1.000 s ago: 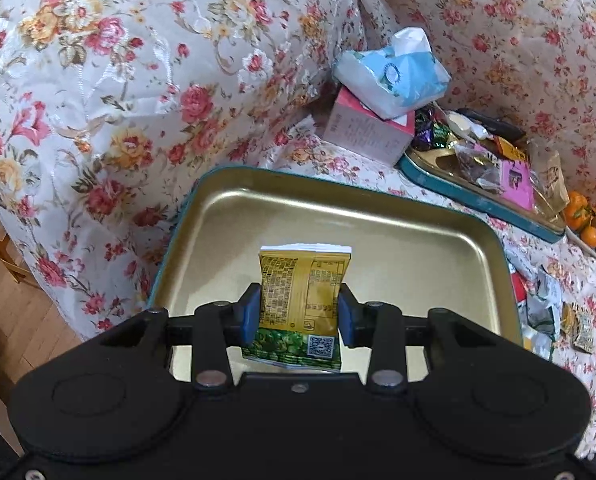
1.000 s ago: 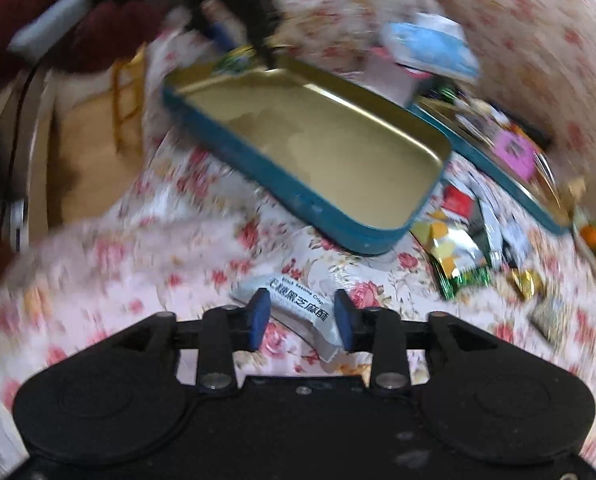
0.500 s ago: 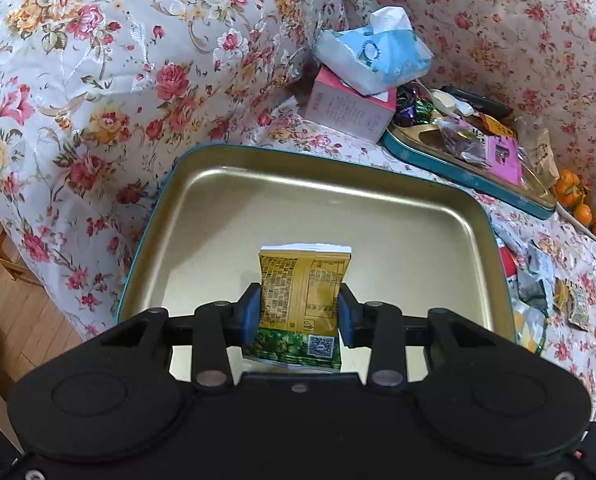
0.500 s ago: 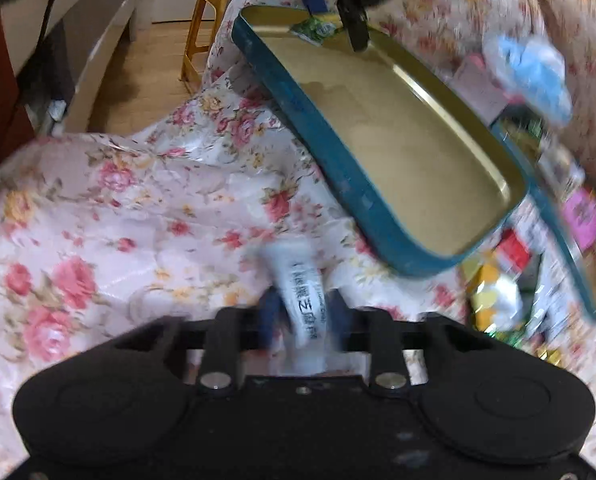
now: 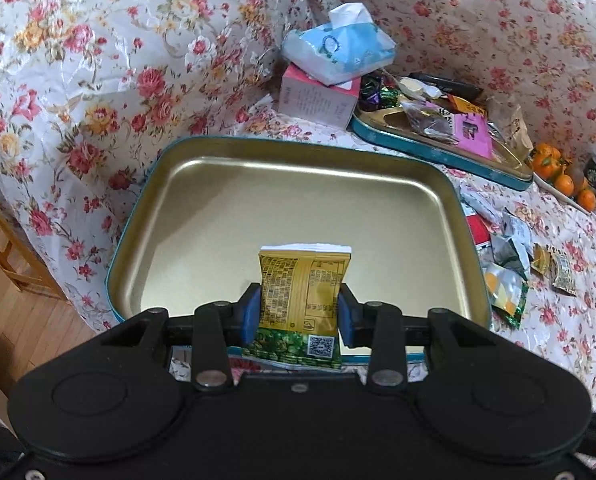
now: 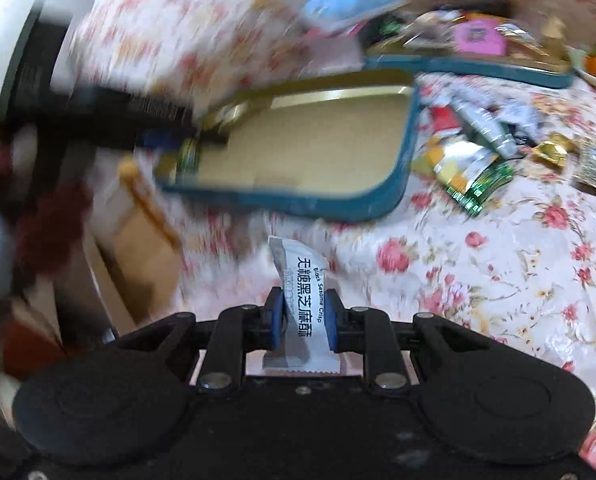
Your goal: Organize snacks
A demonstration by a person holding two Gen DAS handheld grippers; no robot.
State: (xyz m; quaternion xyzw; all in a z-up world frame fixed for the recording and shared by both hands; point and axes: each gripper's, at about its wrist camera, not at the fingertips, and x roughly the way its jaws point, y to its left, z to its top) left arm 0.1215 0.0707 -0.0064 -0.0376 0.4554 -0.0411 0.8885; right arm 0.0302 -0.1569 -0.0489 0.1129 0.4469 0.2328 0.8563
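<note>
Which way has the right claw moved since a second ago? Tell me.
Yes. The right claw lifted the sesame crisp packet off the floral cloth, swinging rightward against the gold tray.

My right wrist view is smeared across its left half: the left gripper [image 6: 185, 148] and the tin [image 6: 406, 160] rim there are streaks. In the left view my gripper body hides the tin's [image 5: 137, 216] near rim and the packet's [image 5: 302, 300] bottom.

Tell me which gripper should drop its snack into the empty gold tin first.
Left. The left gripper holds its yellow-green snack packet directly over the gold tin. The right gripper, clamping the black sesame crisp packet, sits short of the tin's rim, over the floral cloth.
</note>
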